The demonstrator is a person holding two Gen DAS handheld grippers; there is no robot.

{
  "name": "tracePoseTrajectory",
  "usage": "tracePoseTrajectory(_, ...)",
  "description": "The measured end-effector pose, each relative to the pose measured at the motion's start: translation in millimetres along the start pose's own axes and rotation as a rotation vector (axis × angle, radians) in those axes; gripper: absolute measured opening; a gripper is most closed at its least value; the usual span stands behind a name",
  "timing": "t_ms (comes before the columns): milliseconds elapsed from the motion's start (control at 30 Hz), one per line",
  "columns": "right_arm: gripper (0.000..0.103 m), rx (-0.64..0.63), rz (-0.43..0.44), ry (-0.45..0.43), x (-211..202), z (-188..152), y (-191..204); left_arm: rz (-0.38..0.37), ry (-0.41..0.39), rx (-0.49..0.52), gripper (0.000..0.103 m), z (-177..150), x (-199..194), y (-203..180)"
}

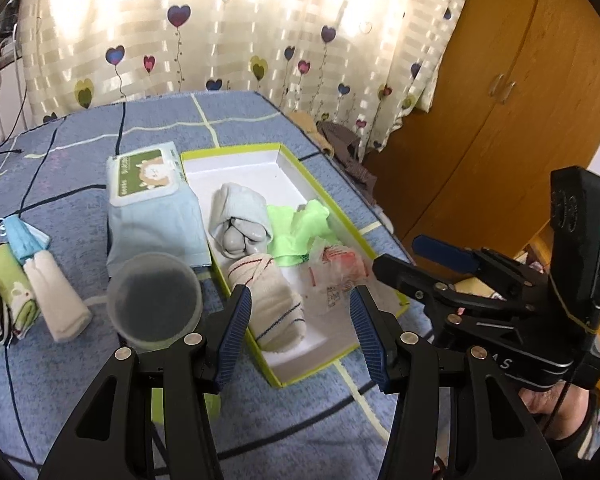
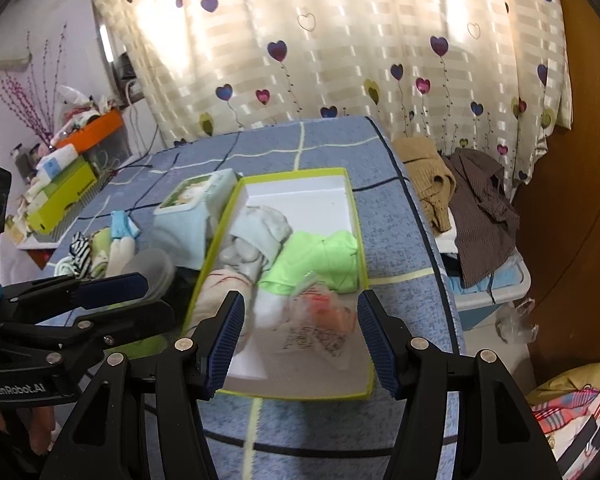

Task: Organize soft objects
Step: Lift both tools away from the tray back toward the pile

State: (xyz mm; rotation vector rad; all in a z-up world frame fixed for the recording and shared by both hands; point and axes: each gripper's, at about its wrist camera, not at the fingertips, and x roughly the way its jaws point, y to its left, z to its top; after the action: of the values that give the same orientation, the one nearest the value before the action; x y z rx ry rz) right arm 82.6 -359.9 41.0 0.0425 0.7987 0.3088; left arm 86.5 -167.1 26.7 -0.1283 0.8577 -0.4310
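Both grippers above box [image 1: 288,152], jaws apart, empty.
Left gripper [image 1: 300,320] over striped sock [image 1: 276,304]; right gripper [image 2: 300,332] over plastic packet [image 2: 320,320].

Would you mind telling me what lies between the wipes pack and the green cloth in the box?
The rolled grey sock lies between the wipes pack and the green cloth, inside the box; the left wrist view shows it best.

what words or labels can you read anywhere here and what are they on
"GenRobot.AI": white lettering on the left gripper, on its black body.
"A S": partial white letters on the right gripper, on its body.
Wipes pack: label print too small to read.
Clear packet in the box: print blurred, unreadable.
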Motion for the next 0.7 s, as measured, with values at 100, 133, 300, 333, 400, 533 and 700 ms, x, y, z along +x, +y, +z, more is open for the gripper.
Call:
tracePoseTrajectory(100,0.059,-0.013,-0.004,-0.012,-10,-1,10,-0.012,-0.028,-0.004,0.053,-4,-15,2)
tracePoseTrajectory(133,0.059,-0.017,-0.004,-0.015,-12,-1,13,-0.013,-0.035,-0.005,0.053,-5,-19,3)
tracePoseTrajectory(300,0.06,-0.046,-0.003,-0.037,-27,-1,32,0.002,-0.058,-0.015,0.053,-13,-36,9)
tracePoseTrajectory(333,0.06,-0.051,-0.002,-0.04,-29,-1,36,0.004,-0.062,-0.019,0.053,-14,-39,11)
tracePoseTrajectory(400,0.061,-0.062,0.001,-0.044,-32,-1,42,0.003,-0.067,-0.027,0.053,-16,-44,14)
tracePoseTrajectory(533,0.061,-0.084,0.008,-0.047,-35,-1,53,0.01,-0.075,-0.049,0.053,-21,-52,23)
tracePoseTrajectory(700,0.061,-0.111,0.013,-0.05,-39,-1,68,0.016,-0.074,-0.075,0.053,-27,-58,32)
